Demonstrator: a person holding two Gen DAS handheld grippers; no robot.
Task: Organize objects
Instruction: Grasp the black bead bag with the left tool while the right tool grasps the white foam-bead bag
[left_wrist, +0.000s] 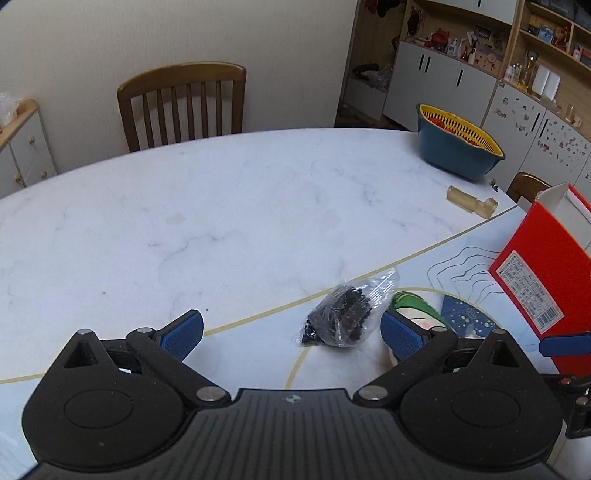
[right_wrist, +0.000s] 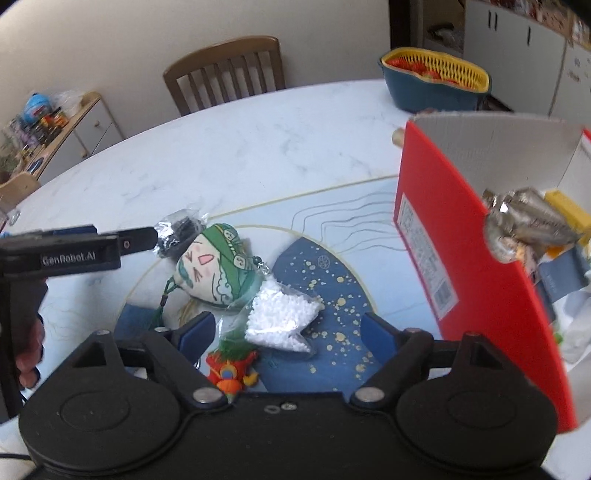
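A clear bag of small black parts lies on the placemat, just ahead of my left gripper, which is open with nothing between its blue pads. In the right wrist view, my right gripper is open over a clear bag of white beads, whose near end lies between the pads without touching them. A plush face with green hair lies beside it, and a red-orange ornament sits near the left pad. The left gripper reaches in beside the black bag.
An open red box stands at the right with several items inside, a silver wrapped one among them. A blue and yellow basket sits at the far table edge, near an amber plastic piece. A wooden chair stands behind.
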